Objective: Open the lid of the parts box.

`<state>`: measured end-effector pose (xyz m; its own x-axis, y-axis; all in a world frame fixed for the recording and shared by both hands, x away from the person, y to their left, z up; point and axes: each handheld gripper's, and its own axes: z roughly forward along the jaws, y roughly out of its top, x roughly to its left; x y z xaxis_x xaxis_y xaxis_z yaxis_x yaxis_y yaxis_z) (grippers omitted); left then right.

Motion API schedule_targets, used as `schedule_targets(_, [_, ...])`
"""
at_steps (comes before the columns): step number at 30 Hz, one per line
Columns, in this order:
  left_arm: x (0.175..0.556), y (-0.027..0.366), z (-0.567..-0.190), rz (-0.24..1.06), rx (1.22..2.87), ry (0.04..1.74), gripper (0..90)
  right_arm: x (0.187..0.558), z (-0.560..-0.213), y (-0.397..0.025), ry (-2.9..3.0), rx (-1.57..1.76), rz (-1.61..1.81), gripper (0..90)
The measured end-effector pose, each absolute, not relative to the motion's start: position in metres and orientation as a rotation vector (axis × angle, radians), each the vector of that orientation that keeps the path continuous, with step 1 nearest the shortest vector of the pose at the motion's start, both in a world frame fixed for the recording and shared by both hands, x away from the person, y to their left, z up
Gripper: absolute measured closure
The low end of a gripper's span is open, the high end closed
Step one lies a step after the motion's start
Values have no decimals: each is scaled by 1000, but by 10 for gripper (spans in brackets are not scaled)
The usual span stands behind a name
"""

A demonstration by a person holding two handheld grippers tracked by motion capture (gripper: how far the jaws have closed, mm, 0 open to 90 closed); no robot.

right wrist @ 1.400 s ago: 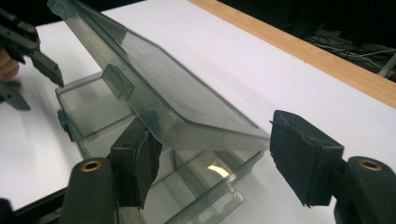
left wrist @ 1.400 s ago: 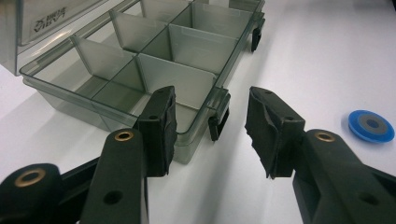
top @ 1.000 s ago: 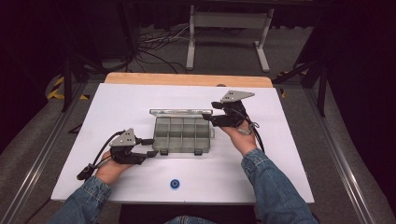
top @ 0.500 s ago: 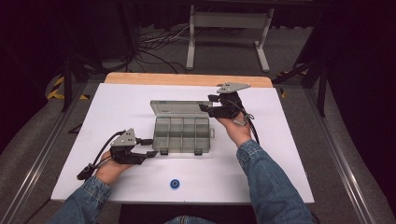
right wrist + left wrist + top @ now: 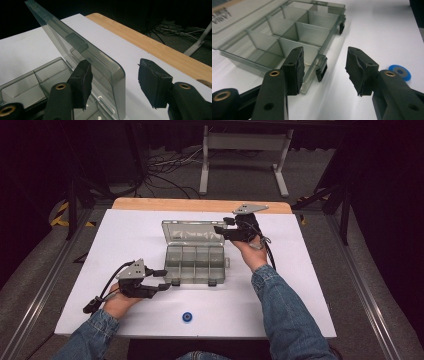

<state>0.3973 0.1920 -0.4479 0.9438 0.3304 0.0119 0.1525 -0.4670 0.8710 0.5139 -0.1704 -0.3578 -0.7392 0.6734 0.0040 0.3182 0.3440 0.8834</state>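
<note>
Raised further since a moment ago, the clear smoky-grey plastic lid stands between my right claw's parted jaws. My left claw, spread open, rests by the compartmented grey plastic organiser box, mid white tabletop, beside a small blue ring.

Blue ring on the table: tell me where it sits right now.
In the high view the blue ring lies on the white table near its front edge, in front of the clear organizer box and just right of the left tongs.
</note>
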Motion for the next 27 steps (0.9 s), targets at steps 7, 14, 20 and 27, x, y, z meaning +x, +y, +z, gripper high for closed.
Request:
schedule_targets(7, [400,190,-452,203,2092,356,501,519,-361,-172,2247,899,1358,453])
schedule_targets(14, [400,190,-453,201,2097,364,501,526,-367,-172,2265,907,1341,528])
schedule_targets(20, [400,190,-452,217,2102,356,503,530,-372,-170,2285,890,1310,603])
schedule_targets(27, [399,188,-453,238,2107,344,506,536,-380,-166,2303,912,1259,636])
